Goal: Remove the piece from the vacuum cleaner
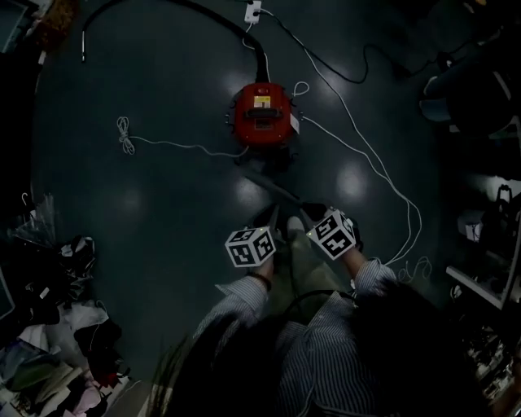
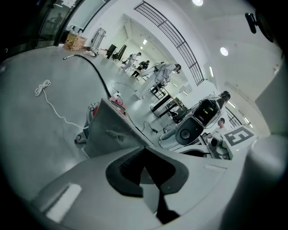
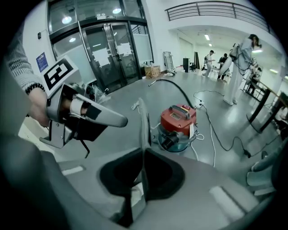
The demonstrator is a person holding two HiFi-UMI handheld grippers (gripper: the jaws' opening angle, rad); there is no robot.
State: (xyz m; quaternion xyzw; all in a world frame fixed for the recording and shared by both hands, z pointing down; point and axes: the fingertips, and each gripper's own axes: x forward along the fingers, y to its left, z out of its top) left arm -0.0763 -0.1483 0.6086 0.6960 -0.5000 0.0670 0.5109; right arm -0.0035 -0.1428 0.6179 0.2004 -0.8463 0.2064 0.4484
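The red vacuum cleaner stands on the dark floor ahead of me, its black hose running off behind it. A flat grey piece hangs in the air between the vacuum and my hands. In the left gripper view the piece is a broad panel running into the pads, and my left gripper is shut on it. The right gripper view shows the piece edge-on, with my right gripper shut on it and the vacuum beyond. The left gripper shows there too, beside the piece.
White cables trail over the floor right of the vacuum, and a coiled cord lies to its left. A power strip sits at the back. Clutter fills the lower left and shelving the right.
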